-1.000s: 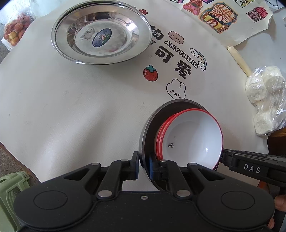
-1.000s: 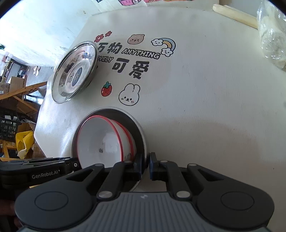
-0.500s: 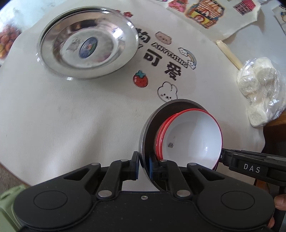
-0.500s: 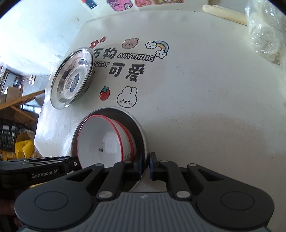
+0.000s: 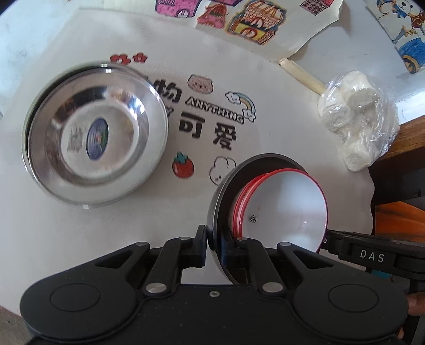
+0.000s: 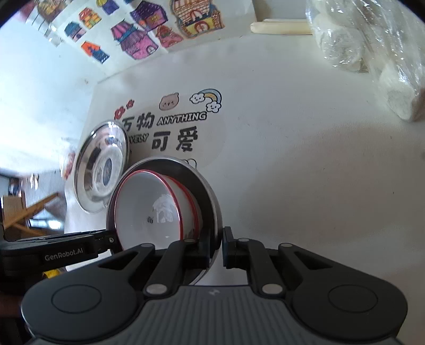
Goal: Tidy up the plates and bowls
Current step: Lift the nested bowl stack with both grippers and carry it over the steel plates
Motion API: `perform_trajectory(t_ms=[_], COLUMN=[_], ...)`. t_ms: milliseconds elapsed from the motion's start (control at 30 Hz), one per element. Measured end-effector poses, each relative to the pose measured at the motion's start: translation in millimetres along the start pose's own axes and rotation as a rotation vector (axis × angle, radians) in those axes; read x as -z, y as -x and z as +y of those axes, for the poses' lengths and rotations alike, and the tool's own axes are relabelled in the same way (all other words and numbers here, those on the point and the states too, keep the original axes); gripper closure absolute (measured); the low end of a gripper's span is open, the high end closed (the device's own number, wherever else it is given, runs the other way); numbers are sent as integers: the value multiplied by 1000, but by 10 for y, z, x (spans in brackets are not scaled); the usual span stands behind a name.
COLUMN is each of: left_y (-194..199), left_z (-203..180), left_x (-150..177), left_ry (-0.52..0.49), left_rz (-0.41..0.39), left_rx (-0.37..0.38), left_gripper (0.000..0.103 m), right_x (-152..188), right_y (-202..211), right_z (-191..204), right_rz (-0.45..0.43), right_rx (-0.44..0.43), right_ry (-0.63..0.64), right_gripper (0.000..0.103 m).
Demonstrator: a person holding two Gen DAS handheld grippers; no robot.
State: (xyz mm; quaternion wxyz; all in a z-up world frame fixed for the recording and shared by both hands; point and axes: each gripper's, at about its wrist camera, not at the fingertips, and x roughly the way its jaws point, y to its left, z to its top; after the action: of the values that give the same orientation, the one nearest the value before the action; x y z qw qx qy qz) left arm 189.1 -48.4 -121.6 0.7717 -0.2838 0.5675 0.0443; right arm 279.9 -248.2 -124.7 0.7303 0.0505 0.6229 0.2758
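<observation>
Both grippers hold one steel plate (image 5: 220,196) by opposite edges of its rim, above the table. A stack of white bowls with red rims (image 5: 287,207) sits in it. My left gripper (image 5: 213,250) is shut on the plate's rim. My right gripper (image 6: 216,245) is shut on the far side of the same plate (image 6: 207,191), with the bowls (image 6: 148,204) to its left. A second steel plate (image 5: 95,138) with a blue sticker lies on the white tablecloth to the left; it also shows in the right wrist view (image 6: 102,164).
A plastic bag of white buns (image 5: 356,119) and a cream stick (image 5: 300,75) lie at the table's right. Paper cut-outs of coloured houses (image 5: 239,18) lie at the back. The cloth (image 5: 79,238) has cartoon prints at its middle.
Both grippers have carried the plate with the bowls forward and left, so the second steel plate now lies closer, just to the left of it.
</observation>
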Motion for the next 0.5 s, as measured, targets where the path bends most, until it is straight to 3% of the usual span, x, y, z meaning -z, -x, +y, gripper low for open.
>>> perform_trajectory(t_ms=[500], left_y=[265], left_z=[418], left_x=[-372], left_ry=[-90], left_rz=[3], left_rx=[28], left_gripper=[95], right_x=[-112], right_y=[-4], right_z=[500], right_rz=[-77], right_rx=[-7], right_ry=[-76], right_gripper=[93])
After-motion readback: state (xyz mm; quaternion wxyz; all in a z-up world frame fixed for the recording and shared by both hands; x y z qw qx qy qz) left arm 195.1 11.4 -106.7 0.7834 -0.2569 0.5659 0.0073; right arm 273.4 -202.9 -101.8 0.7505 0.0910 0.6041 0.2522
